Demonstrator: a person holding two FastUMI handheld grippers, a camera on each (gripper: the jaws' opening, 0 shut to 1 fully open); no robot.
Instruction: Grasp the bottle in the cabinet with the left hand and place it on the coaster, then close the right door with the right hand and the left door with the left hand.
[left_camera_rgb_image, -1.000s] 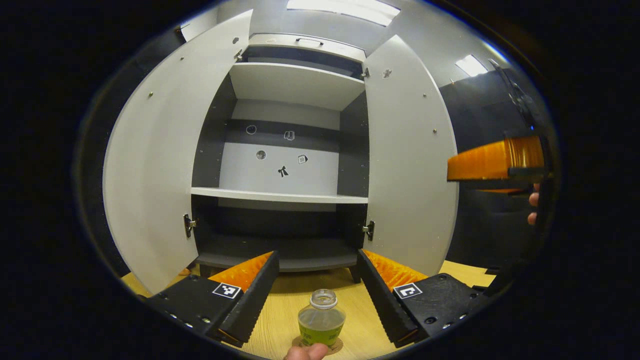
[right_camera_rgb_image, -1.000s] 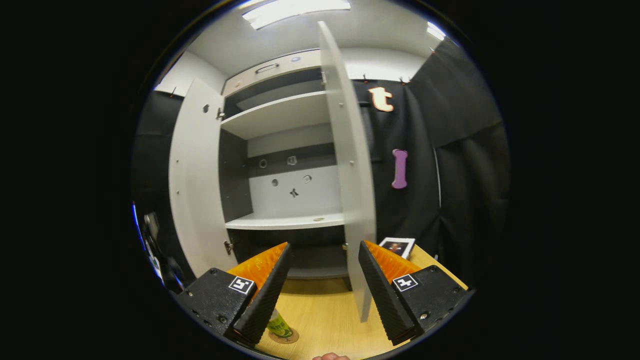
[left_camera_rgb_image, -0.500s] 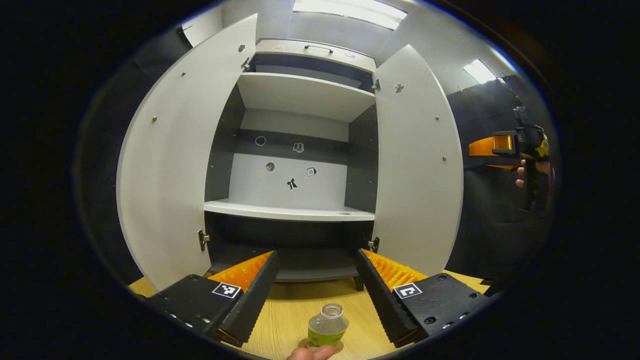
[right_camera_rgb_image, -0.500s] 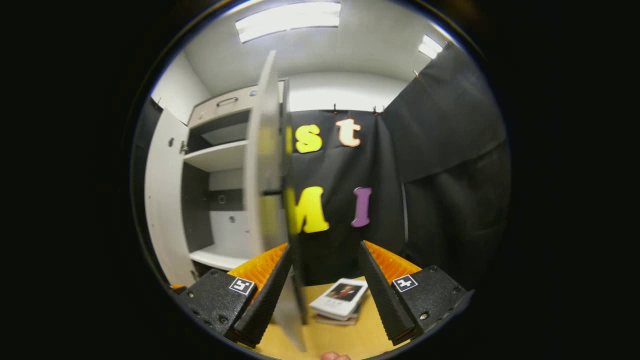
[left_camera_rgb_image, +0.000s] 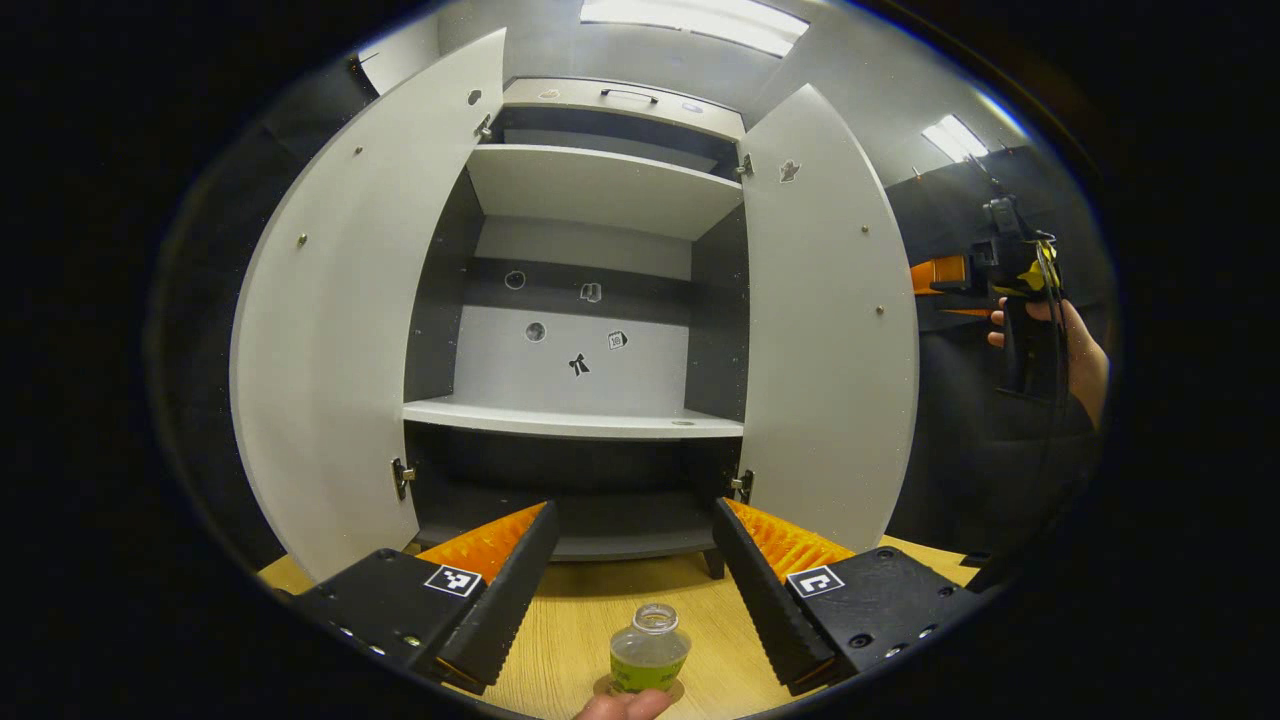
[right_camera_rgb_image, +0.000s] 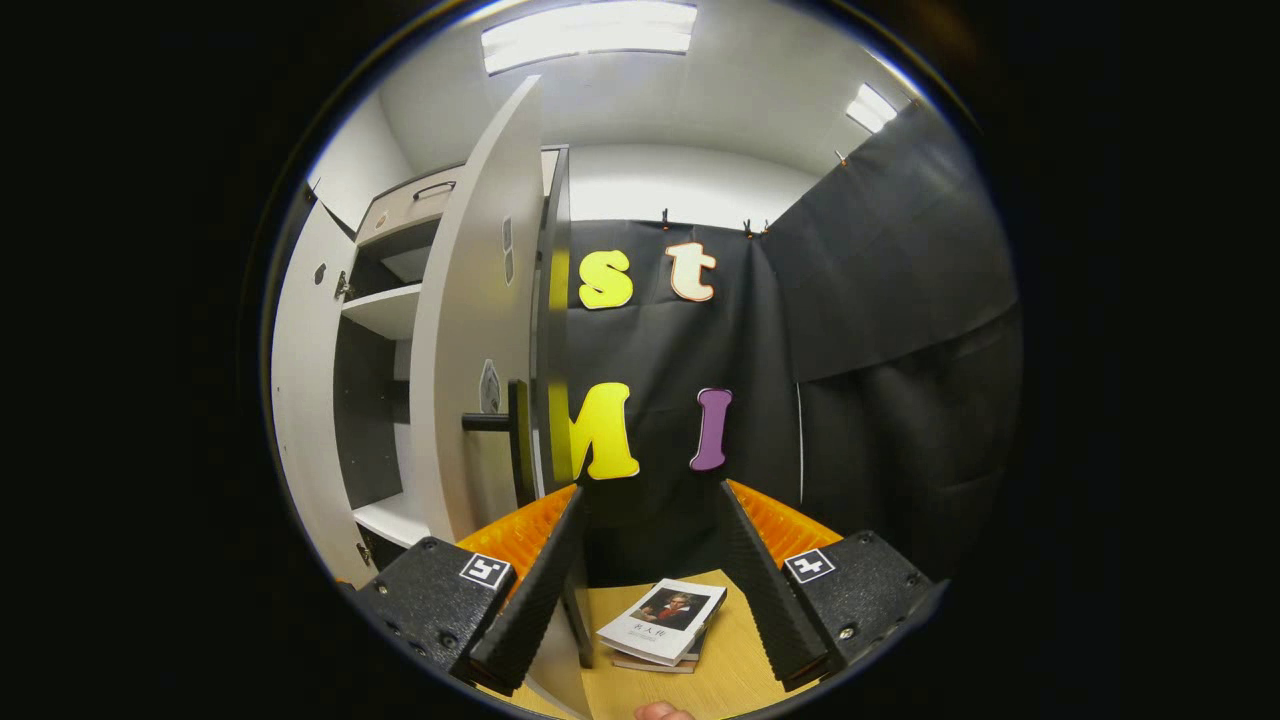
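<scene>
The bottle (left_camera_rgb_image: 649, 650) stands on the coaster (left_camera_rgb_image: 640, 688), between the wide-open, empty left gripper (left_camera_rgb_image: 630, 580). The right gripper (right_camera_rgb_image: 650, 570), also open and empty, faces the right door (right_camera_rgb_image: 480, 330); this stiff panel probably swings lightly when pushed near its handle (right_camera_rgb_image: 505, 425).

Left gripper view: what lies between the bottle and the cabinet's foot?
Bare wooden tabletop lies between the bottle and the cabinet, in the left gripper view.

Books (right_camera_rgb_image: 662, 622) stacked on table (right_camera_rgb_image: 700, 680) (wood-grain).
</scene>
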